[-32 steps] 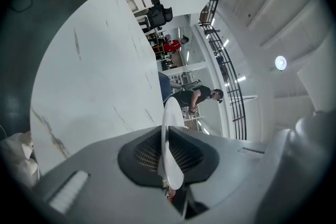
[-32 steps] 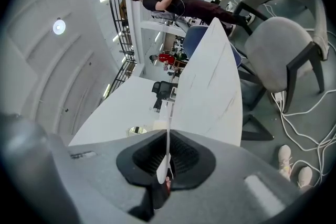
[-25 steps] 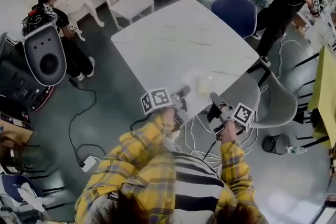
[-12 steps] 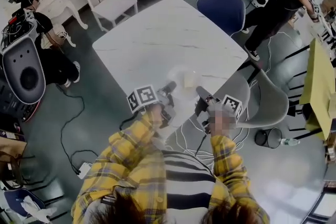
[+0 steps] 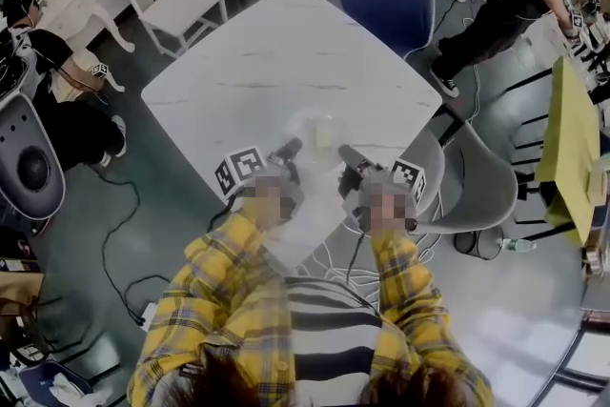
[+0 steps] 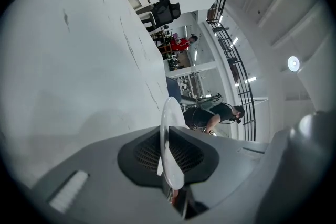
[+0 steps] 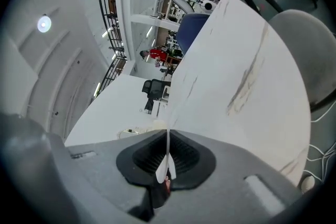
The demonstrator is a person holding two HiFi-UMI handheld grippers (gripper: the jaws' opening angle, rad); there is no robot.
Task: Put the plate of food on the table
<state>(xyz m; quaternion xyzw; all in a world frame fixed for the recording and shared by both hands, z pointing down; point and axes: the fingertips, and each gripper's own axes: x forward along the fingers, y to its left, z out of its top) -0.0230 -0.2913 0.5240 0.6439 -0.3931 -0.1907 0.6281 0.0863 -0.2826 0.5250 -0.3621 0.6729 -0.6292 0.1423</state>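
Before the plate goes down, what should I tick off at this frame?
1. Jaws of the left gripper closed on the rim of the plate: ok.
2. Jaws of the right gripper closed on the opposite rim: ok.
3. The plate is over the table, inside its near edge: ok.
4. The tabletop around the plate is bare: ok.
5. The food sits near the plate's middle: ok.
6. The plate already touches the tabletop: cannot tell.
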